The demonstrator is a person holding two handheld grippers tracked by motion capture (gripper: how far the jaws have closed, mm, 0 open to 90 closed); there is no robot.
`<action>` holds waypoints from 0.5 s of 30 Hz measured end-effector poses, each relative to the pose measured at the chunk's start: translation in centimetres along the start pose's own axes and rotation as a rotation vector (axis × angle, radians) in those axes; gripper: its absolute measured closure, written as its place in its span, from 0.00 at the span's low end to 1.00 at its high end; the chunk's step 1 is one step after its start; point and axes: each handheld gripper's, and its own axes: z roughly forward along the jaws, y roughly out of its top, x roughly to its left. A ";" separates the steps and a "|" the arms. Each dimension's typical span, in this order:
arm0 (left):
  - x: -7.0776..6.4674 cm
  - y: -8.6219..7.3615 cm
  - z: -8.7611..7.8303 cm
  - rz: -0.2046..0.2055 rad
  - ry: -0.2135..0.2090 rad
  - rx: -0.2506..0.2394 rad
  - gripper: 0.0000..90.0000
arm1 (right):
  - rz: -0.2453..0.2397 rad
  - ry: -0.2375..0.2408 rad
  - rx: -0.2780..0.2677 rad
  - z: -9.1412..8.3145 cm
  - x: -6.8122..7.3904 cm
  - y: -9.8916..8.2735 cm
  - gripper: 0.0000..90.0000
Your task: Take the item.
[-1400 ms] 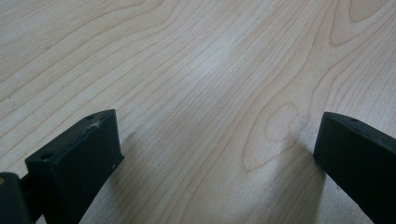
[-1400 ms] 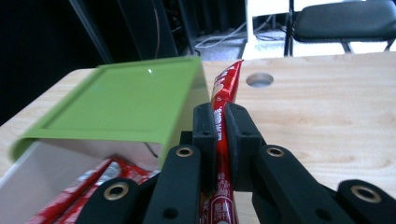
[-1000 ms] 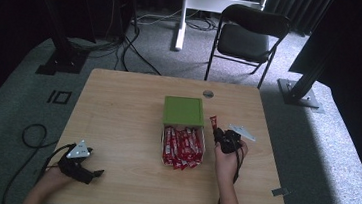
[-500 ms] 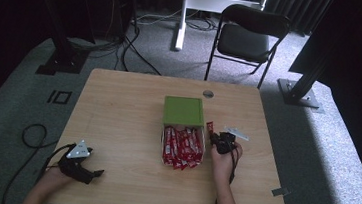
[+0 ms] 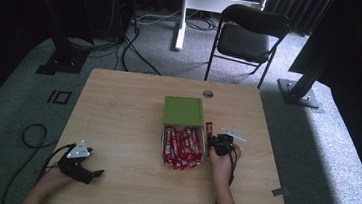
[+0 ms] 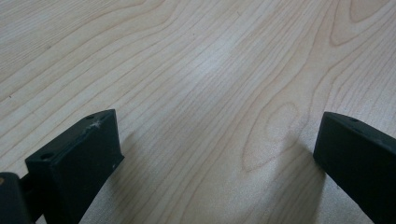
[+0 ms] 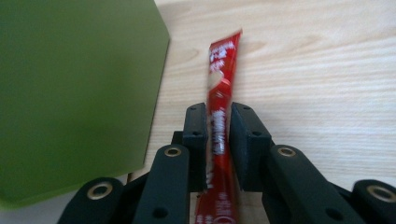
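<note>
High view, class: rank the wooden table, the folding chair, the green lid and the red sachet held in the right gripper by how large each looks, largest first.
1. wooden table
2. folding chair, though it stands farther from the camera
3. green lid
4. red sachet, clamped in the right gripper

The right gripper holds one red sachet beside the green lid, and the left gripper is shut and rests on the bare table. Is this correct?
Not fully. The left gripper is open, not shut: the left gripper view shows its jaws wide apart over bare wood. The rest stands: the right gripper is clamped on one red sachet beside the green lid, and the left gripper rests on the table.
</note>
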 end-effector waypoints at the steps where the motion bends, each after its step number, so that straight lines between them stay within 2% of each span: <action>1: 0.0 0.0 0.0 0.000 0.000 0.000 0.02 | -0.005 0.001 -0.007 -0.2 0.0 0.1 0.83; 4: 0.0 0.0 0.0 0.000 0.000 0.000 0.02 | -0.007 0.021 -0.016 -0.8 -0.1 0.3 0.78; 11: 0.0 0.0 0.0 0.000 0.000 0.000 0.02 | -0.080 0.058 -0.059 -2.9 -0.6 1.2 0.72; 15: 0.0 0.0 0.0 0.000 0.000 0.000 0.02 | -0.109 0.082 -0.077 -3.9 -1.2 1.4 0.64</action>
